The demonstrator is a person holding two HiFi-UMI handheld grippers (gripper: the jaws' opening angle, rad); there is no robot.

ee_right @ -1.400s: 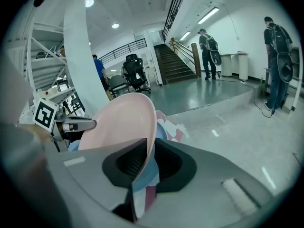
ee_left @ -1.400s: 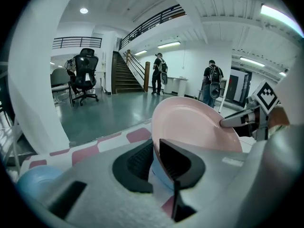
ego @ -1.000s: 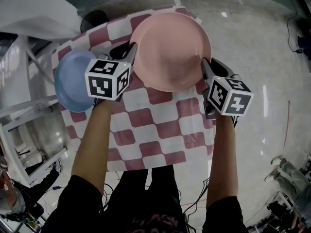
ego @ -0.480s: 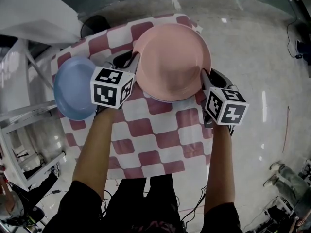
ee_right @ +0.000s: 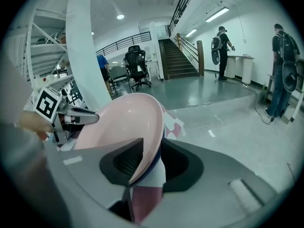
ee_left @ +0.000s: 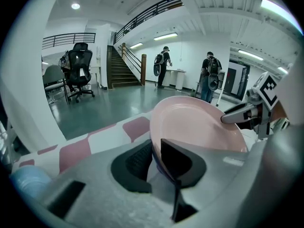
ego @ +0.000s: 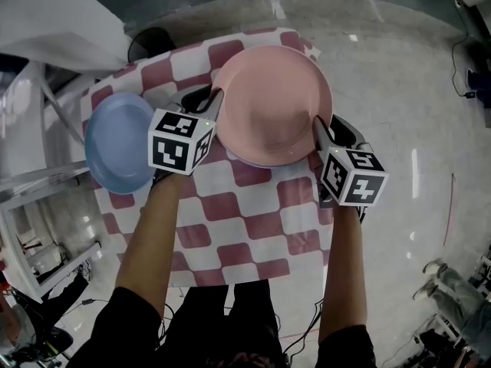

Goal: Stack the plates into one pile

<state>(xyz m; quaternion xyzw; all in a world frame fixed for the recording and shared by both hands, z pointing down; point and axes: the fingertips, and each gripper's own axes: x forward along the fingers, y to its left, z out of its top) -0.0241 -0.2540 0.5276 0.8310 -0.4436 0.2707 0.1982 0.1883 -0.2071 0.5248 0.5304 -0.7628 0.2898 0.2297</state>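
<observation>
The left gripper (ee_left: 154,152) first: its fingers have just been easing apart, and the near rim of the pink plate (ee_left: 199,127) stands between them with a sliver of slack, so there's no pinch. Over to the right gripper (ee_right: 148,158), and it's the same story on the opposite rim. Its fingers have just been spreading and now stand clearly wider, with the pink edge loose in the gap.

Tucked right under that edge, also between the fingers, runs the darker rim of a second plate (ee_right: 155,169). The pink plate sits nested in it, so those two are already a pile. In the head view the two grippers flank that pile on opposite sides. Each one's marker cube (ego: 180,140) rides behind the fingers, toward the person. A pale crescent of the lower plate peeks out on the person's side.

Outward from the left gripper's fingers, on the side away from the pile, a blue plate (ego: 119,140) lies flat and alone, near the pile but not touching it. All three plates rest on the counter, on a red-and-white checked cloth (ego: 245,213). The blue one sits right at the cloth's left edge.
</observation>
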